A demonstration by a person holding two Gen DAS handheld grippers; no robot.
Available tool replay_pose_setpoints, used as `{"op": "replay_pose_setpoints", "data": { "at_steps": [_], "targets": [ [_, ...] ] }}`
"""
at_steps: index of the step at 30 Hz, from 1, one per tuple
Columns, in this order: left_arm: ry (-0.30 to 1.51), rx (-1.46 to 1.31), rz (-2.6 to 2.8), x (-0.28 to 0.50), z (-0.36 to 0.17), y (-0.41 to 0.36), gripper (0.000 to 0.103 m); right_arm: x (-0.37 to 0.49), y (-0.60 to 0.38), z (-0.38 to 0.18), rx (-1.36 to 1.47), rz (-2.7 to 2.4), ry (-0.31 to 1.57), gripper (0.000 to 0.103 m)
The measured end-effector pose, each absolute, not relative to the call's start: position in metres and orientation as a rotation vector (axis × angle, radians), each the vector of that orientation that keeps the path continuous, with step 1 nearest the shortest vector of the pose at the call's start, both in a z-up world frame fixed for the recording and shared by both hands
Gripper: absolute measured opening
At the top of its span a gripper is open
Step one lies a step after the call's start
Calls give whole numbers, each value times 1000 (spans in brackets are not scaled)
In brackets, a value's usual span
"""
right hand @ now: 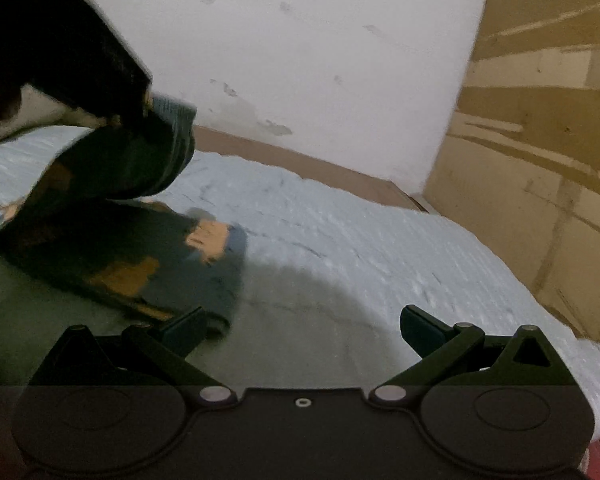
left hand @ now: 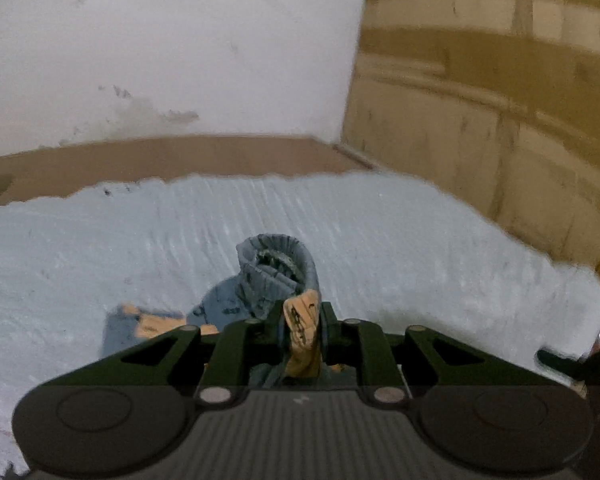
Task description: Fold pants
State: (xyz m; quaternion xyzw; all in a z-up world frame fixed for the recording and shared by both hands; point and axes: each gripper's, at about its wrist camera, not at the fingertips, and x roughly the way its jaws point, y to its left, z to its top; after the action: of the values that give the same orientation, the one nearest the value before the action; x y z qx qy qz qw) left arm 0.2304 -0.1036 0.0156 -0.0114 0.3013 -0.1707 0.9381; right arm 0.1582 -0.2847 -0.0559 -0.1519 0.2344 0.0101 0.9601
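One tool, your left tool (left hand: 300,320), pinches the pants (left hand: 276,268) up to fold; your right tool (right hand: 300,332) gapes wide, empty.

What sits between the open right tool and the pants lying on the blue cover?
Nothing visible. Only bare blue cover lies between the right tool and the pants; its left finger is at their near edge.

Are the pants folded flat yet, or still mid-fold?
Mid-fold. The left gripper holds one end of the pants lifted; the rest lies on the blue cover.
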Motion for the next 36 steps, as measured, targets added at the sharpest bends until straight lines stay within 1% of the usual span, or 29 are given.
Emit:
{"op": "replay_pose_setpoints", "data": {
  "at_steps": [5, 8, 10, 13, 14, 16, 21, 24, 27, 29, 31, 35, 36],
  "targets": [
    [684, 15, -366, 226, -10, -124, 20, 153, -298, -62, -289, -11, 496, 102],
    [710, 0, -391, 223, -13, -123, 35, 154, -299, -66, -270, -24, 509, 102],
    [710, -5, -410, 222, -12, -118, 62, 153, -300, -69, -263, -29, 518, 102],
    [690, 19, -424, 216, -11, -113, 74, 152, -299, -71, -251, -28, 527, 102],
    [688, 33, -429, 212, -10, -112, 75, 151, -299, -71, -244, -26, 529, 102],
    [689, 73, -427, 203, -11, -107, 82, 153, -301, -72, -220, -19, 532, 102],
    [667, 223, -415, 179, -21, -104, 87, 162, -303, -73, -141, 23, 554, 102],
    [653, 305, -404, 170, -28, -108, 87, 168, -301, -72, -81, 56, 564, 102],
    [650, 329, -405, 166, -31, -111, 86, 172, -297, -72, -21, 107, 571, 102],
    [657, 324, -411, 167, -32, -112, 77, 176, -294, -71, 0, 138, 573, 102],
    [662, 307, -420, 170, -31, -112, 62, 183, -293, -69, 8, 155, 573, 102],
    [680, 277, -441, 178, -31, -112, 46, 203, -295, -60, 76, 192, 577, 102],
    [688, 275, -448, 180, -32, -113, 38, 211, -296, -58, 98, 212, 584, 102]
  ]
}}
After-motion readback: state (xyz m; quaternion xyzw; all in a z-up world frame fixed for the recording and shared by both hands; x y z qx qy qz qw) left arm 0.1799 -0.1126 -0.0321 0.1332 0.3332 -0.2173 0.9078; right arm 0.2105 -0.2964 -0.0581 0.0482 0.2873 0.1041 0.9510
